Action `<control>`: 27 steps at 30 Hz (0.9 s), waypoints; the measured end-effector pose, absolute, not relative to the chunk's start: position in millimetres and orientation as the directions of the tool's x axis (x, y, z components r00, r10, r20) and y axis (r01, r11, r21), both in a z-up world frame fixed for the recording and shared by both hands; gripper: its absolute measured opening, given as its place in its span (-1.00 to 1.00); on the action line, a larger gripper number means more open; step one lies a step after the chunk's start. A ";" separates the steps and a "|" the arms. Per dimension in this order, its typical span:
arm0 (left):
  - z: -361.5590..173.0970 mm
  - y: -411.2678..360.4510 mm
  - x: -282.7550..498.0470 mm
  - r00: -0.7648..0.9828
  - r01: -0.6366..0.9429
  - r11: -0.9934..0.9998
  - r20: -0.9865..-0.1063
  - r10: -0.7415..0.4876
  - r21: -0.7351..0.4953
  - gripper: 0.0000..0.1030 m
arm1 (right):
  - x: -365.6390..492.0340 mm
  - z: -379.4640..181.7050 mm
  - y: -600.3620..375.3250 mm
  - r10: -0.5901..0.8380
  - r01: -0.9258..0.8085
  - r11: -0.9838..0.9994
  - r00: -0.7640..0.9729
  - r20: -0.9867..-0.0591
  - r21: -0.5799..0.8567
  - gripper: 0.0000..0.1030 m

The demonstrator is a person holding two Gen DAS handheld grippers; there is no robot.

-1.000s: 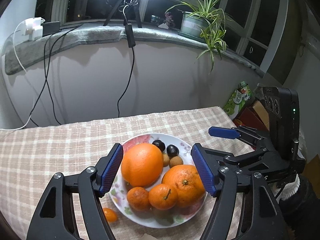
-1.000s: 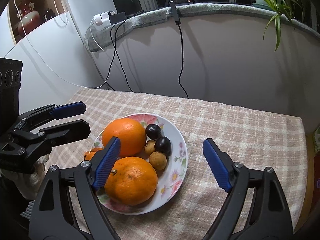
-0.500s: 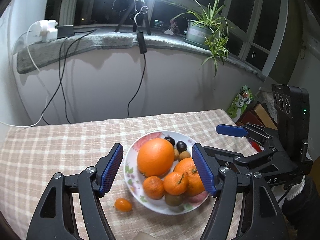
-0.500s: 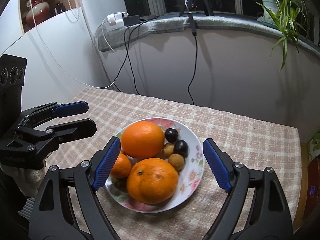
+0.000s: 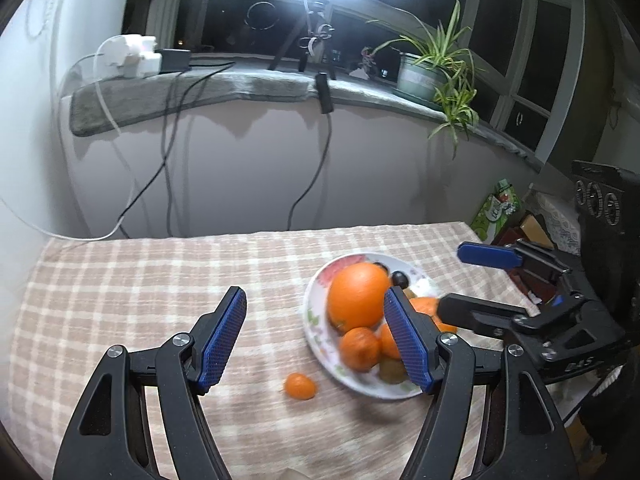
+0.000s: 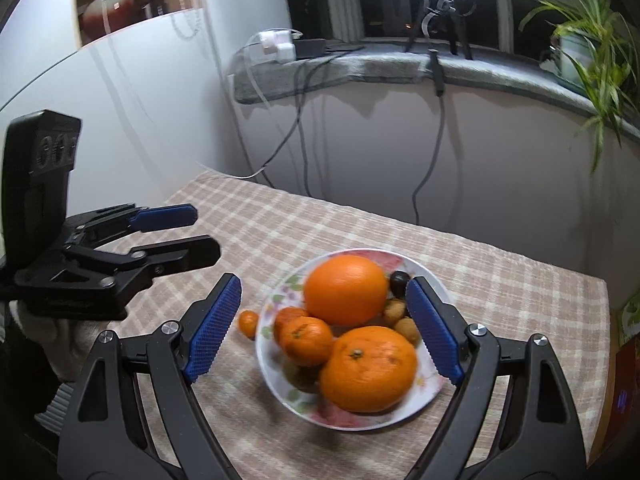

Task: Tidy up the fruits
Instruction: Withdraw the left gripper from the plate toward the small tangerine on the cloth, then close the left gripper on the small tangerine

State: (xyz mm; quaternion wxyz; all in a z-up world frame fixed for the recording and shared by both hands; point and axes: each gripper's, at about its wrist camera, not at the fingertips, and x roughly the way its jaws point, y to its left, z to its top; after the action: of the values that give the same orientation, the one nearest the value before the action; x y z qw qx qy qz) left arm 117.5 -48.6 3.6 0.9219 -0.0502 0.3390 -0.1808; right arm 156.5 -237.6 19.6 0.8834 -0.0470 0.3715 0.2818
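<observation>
A flowered white plate (image 6: 434, 390) (image 5: 310, 322) on the checked tablecloth holds two large oranges (image 6: 345, 289) (image 6: 368, 368), small mandarins (image 6: 306, 340), dark plums (image 6: 399, 281), brown longans (image 6: 406, 327) and a kiwi (image 6: 298, 374). One small orange fruit (image 5: 300, 386) (image 6: 248, 322) lies on the cloth just left of the plate. My left gripper (image 5: 316, 338) is open and empty, above the cloth left of the plate. My right gripper (image 6: 324, 328) is open and empty, held over the plate's near side. Each gripper shows in the other's view (image 6: 168, 232) (image 5: 472, 276).
A wall with hanging cables (image 5: 172, 168) stands behind the table. The sill above carries a potted plant (image 5: 424, 76), a tripod (image 5: 312, 48) and chargers (image 5: 132, 56). A green carton (image 5: 496, 210) and boxes stand past the table's right edge.
Both grippers have pulled back and up from the plate. The left one has swung left, so the plate now lies right of its jaws. Both stayed open.
</observation>
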 end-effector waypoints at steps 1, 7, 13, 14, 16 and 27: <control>2.1 -44.6 116.4 0.706 0.296 0.931 -0.608 -0.363 -0.213 0.38 | 153.7 20.1 -232.3 0.468 -0.547 0.829 0.562 -0.682 0.119 0.69; -17.2 -14.4 113.2 0.690 0.253 0.944 -0.644 -0.330 -0.212 0.29 | 140.5 17.9 -209.6 0.510 -0.603 0.787 0.517 -0.688 0.130 0.69; -39.5 2.6 105.8 0.656 0.241 0.944 -0.679 -0.329 -0.225 0.04 | 125.0 8.7 -185.8 0.525 -0.658 0.745 0.477 -0.705 0.109 0.65; -41.8 4.6 105.2 0.652 0.242 0.943 -0.681 -0.332 -0.229 -0.01 | 122.6 6.5 -182.6 0.525 -0.664 0.740 0.469 -0.710 0.109 0.57; -47.7 6.5 103.8 0.638 0.248 0.938 -0.688 -0.346 -0.241 -0.08 | 116.8 0.6 -176.0 0.524 -0.676 0.729 0.449 -0.723 0.108 0.49; -73.4 -31.4 104.7 0.542 0.373 0.898 -0.730 -0.417 -0.236 -0.14 | 93.0 -26.9 -181.4 0.503 -0.635 0.758 0.423 -0.754 0.150 -0.10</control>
State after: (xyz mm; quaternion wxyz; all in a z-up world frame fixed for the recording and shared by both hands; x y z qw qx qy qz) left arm 104.7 -31.4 -73.4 0.8777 -0.0260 0.4224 -0.2248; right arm 93.0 -181.4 -27.0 0.8398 -0.0790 0.4168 0.3388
